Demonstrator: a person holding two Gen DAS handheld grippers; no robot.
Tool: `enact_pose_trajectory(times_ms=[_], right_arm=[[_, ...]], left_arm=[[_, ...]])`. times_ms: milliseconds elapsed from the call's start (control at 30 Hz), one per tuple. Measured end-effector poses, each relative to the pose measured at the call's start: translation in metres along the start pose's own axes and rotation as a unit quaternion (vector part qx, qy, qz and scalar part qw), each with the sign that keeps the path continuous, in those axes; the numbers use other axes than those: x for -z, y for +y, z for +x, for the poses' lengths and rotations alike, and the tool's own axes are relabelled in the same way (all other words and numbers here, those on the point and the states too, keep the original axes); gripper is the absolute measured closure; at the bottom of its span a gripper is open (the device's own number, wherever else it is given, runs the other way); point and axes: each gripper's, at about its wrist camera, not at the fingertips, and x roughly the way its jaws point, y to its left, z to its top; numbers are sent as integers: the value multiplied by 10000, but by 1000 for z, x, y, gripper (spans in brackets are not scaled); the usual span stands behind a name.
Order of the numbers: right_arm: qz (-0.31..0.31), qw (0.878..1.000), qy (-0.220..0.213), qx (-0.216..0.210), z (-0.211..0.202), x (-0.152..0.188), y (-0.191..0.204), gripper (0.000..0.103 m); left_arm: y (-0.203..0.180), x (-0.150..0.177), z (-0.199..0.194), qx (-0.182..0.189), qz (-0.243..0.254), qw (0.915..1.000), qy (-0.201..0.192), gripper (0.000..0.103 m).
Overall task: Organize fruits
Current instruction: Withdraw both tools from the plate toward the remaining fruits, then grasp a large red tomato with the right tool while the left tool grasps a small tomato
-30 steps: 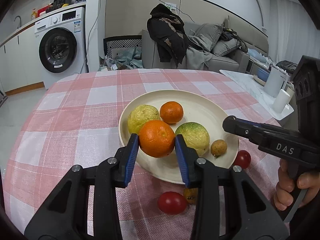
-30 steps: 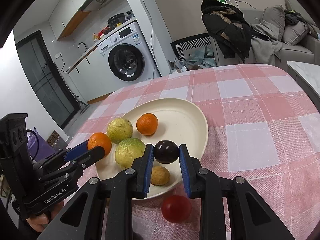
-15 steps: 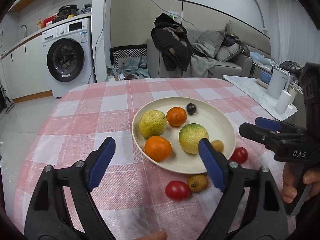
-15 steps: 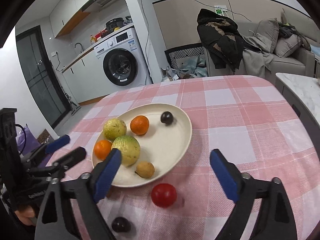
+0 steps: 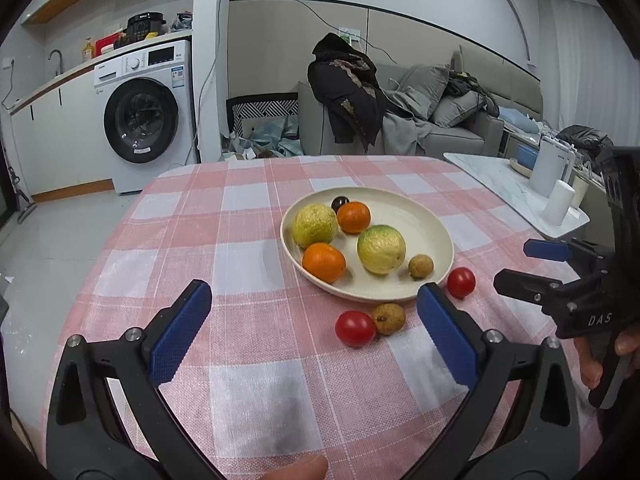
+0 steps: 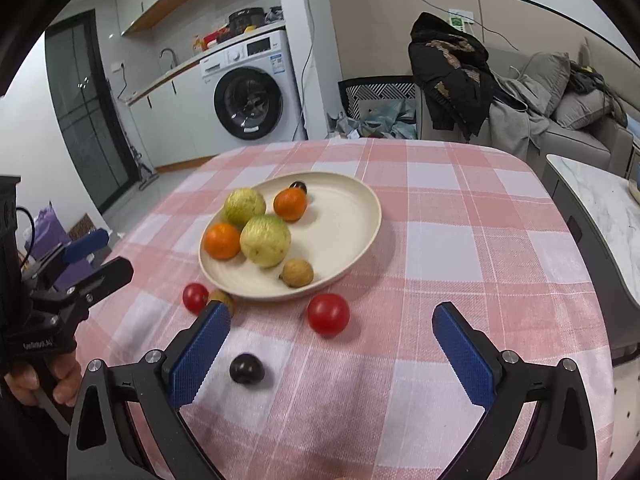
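Note:
A cream plate (image 5: 432, 228) (image 6: 352, 216) on the pink checked cloth holds two oranges (image 5: 324, 262) (image 6: 290, 204), two yellow-green fruits (image 5: 381, 249) (image 6: 244, 206), a small brown fruit (image 5: 421, 266) (image 6: 297, 273) and a dark plum (image 5: 340, 202) (image 6: 298, 187). On the cloth in front lie two red tomatoes (image 5: 355, 328) (image 6: 328, 314), a brown fruit (image 5: 388, 318) and a dark plum (image 6: 246, 368). My left gripper (image 5: 316, 334) is open and empty, near the table's front. My right gripper (image 6: 332, 350) is open and empty above the loose plum.
A white side table with a kettle (image 5: 550, 166) stands right of the table. A washing machine (image 5: 142, 118) and a sofa with clothes (image 5: 400, 112) are behind. The table's rounded edges (image 6: 600, 280) drop off close on the right.
Both grippers opened, letting go of the orange and the plum onto the plate, and have pulled back toward the near edge of the table.

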Motion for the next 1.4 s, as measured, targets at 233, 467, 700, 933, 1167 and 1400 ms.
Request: enact_pose_trajectory(times_ms=[233,467,700,933,1167,1400], right_arm=[[20,9997,231,24,13,9,0,0],[285,9988,399,-70,21,13,-11,0],[219,9982,506,-218,28,14,-8,20],[59,9972,629,-392,39,10,-1,33],[137,9969,698,-347,54,3,-1,43],[155,9967,723,-340,56,2,-2,49]], left_arm=[[-7,8,8,-46,103,9998,162,1],[-7,12,21,-75,98,9993,352,1],[-6,18,37,-148,51,9981,597,1],[-1,19,44,-131,-58,9975,685,1],[0,19,46,-124,-82,9974,700,1],[-1,18,47,-120,-104,9971,745,1]])
